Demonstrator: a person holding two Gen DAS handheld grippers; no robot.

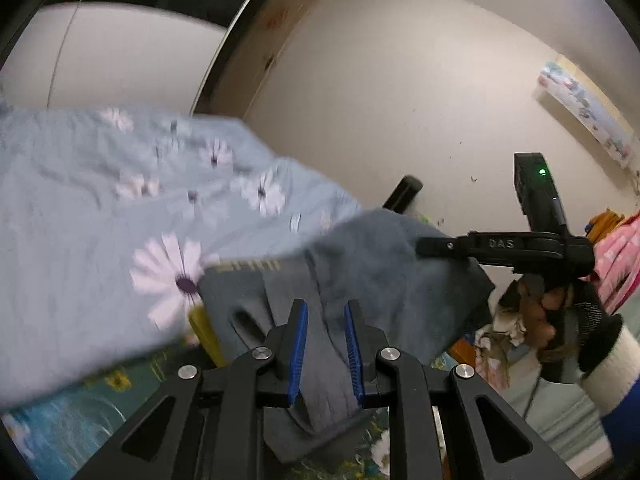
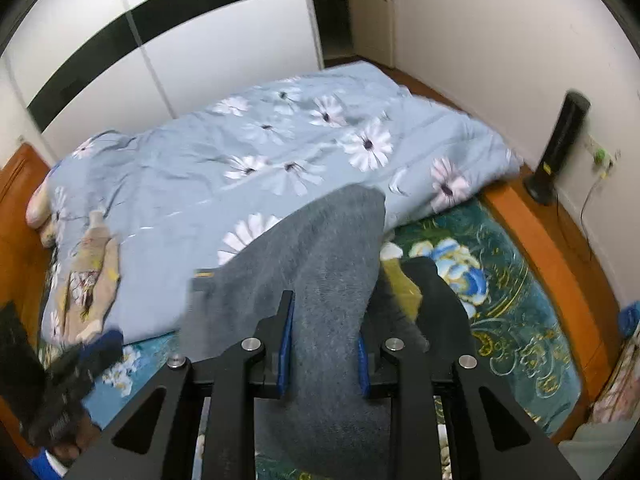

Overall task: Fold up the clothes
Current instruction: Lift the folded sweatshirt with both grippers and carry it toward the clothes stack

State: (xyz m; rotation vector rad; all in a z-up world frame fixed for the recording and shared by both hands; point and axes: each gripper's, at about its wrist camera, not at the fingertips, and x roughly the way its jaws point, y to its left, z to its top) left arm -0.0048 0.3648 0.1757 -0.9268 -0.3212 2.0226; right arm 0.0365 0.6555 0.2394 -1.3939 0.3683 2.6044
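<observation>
A: What do the left gripper [image 1: 325,354] fingers have?

B: A fold of the grey garment [image 1: 372,280]. It runs between the 2 blue pads [image 1: 298,354] and hangs out below them. The pads are drawn in on the cloth, so that is a grip on it.

A: And the right gripper [image 2: 322,350]?

B: The same cloth. In the right wrist view the grey garment [image 2: 320,280] fills the gap between its fingers [image 2: 285,344], bulges up beyond the tips and drops away beneath them. Those fingers are clenched on it too.

A: Can either gripper be seen from the other side?

B: Yes. In the left wrist view the right gripper [image 1: 424,246] shows off to the right of the left fingers, its tip meeting the far edge of the garment, with the person's hand [image 1: 548,316] wrapped around the handle below it.

A: So where is the garment?

B: Up off the bed, stretched between the 2 grippers. It carries a dark band with yellow stripes [image 1: 252,266] just left of and beyond the left fingertips.

A: What lies past the fingers?

B: A blue quilt with white daisies [image 2: 280,152], bunched over the bed. To the right of the right fingers a teal patterned bedspread [image 2: 500,264] shows, and something yellow [image 2: 404,284] and black sits just right of the garment; I cannot tell what it is.
</observation>
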